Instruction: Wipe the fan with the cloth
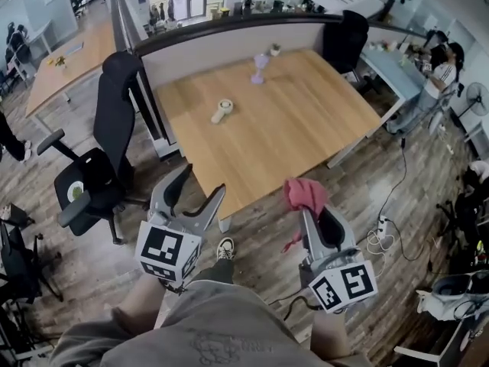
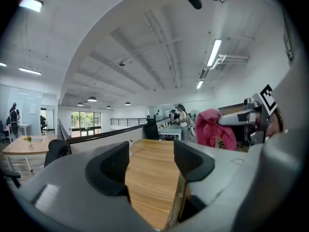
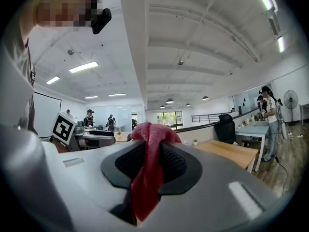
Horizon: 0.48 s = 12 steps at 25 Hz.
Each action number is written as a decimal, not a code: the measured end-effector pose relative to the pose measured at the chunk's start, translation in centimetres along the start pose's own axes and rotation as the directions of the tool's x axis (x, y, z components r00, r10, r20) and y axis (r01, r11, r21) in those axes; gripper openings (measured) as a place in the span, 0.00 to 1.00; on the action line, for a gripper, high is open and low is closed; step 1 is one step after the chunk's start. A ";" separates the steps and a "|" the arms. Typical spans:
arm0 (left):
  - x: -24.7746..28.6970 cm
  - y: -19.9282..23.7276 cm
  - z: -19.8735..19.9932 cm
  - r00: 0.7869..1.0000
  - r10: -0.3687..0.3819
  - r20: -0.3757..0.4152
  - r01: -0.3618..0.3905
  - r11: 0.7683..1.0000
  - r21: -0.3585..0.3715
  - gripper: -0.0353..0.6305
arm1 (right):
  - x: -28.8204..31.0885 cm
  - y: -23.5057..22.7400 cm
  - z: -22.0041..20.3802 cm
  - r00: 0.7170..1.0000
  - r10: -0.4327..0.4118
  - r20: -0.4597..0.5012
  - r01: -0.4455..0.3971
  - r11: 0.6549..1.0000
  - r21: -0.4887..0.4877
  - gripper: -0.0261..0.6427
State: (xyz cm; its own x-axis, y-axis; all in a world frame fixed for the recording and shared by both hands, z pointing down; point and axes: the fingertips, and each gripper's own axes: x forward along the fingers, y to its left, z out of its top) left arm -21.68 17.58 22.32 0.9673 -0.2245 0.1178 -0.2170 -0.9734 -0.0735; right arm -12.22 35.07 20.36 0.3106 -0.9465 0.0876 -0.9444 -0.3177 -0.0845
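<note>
At the far left of the head view a black office chair (image 1: 95,178) stands on the wooden floor, just beside the left side of the bench (image 1: 306,140) and clear of its top. Right of the chair, in front of the person's body, the left gripper (image 1: 200,183) is held short of the bench's near edge. Its jaws are wide apart with nothing between them; its own view shows only bench top through the gap.

On the bench, left of centre and well apart from both grippers, lies the fan (image 1: 221,111), small and white, flat on the wood. Its long axis runs diagonally: the round head lies at the far-right end, toward the partition (image 1: 229,43), and the handle points back to the near left. Bare wood lies between the fan and the near edge.

Farther back and to the right a purple object (image 1: 260,67) stands upright, apart from the fan. A small pot (image 1: 275,50) stands beyond it near the partition.

Right of the bench's near corner the right gripper (image 1: 313,214) is closed on the cloth (image 1: 304,193). The cloth is red-pink; it bunches above the jaw tips and hangs down between the jaws. A second black chair (image 1: 344,40) stands at the bench's far-right corner, and cables (image 1: 378,239) lie on the floor at the right
</note>
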 end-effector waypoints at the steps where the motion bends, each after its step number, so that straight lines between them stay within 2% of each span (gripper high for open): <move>1: 1.5 0.8 -0.1 1.000 -0.005 -0.011 0.005 1.000 0.003 0.49 | 1.4 -0.8 0.2 1.000 -0.004 -0.005 0.004 1.000 0.004 0.18; 6: 7.9 5.2 -0.8 0.998 -0.011 -0.061 0.012 1.000 0.019 0.49 | 9.2 -3.7 0.5 0.999 0.012 -0.037 -0.011 1.000 0.018 0.18; 12: 13.8 10.1 -1.5 0.996 0.004 -0.085 -0.002 1.000 0.024 0.49 | 17.7 -5.7 0.4 0.996 0.058 -0.071 -0.058 0.998 0.011 0.18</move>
State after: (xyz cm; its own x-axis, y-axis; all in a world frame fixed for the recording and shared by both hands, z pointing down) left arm -10.68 4.55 24.71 0.9517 -0.2313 0.2018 -0.2155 -0.9716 -0.0973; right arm -1.28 20.07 22.03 0.2467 -0.9571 0.1523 -0.9595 -0.2633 -0.1005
